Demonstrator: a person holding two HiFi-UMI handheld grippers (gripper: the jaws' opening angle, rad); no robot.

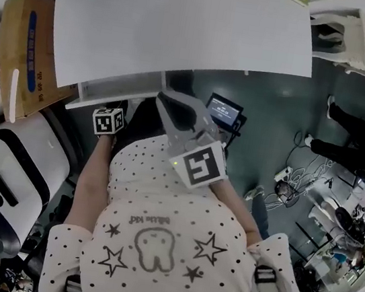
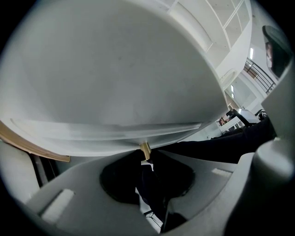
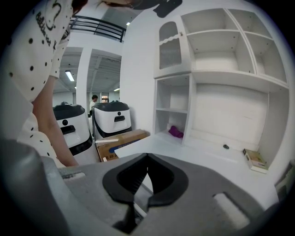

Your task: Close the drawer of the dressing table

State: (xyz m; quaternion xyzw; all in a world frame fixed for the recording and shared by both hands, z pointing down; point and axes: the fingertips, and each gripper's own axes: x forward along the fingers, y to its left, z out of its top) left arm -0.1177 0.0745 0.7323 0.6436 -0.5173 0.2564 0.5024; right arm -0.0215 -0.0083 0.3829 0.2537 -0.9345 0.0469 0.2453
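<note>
Dressing table (image 1: pixel 186 27): white top fills 12 o'clock of my head view. Drawer (image 1: pixel 120 86): front shows just under top's edge, 10 o'clock. Right gripper (image 3: pixel 147 156): clenched on nothing, 3 o'clock of left. Left gripper (image 2: pixel 146 156): tips pinch brass knob (image 2: pixel 144 149) on drawer front.

The shirt (image 1: pixel 151 266) bears small lettering (image 1: pixel 148 220) over a tooth drawing, seemingly "billie kid", not surely readable. Black square markers stand on the left cube (image 1: pixel 108 121) and right cube (image 1: pixel 199 165). Blue print on the box (image 1: pixel 27 50) and the screen (image 1: pixel 223 111) text cannot be read
</note>
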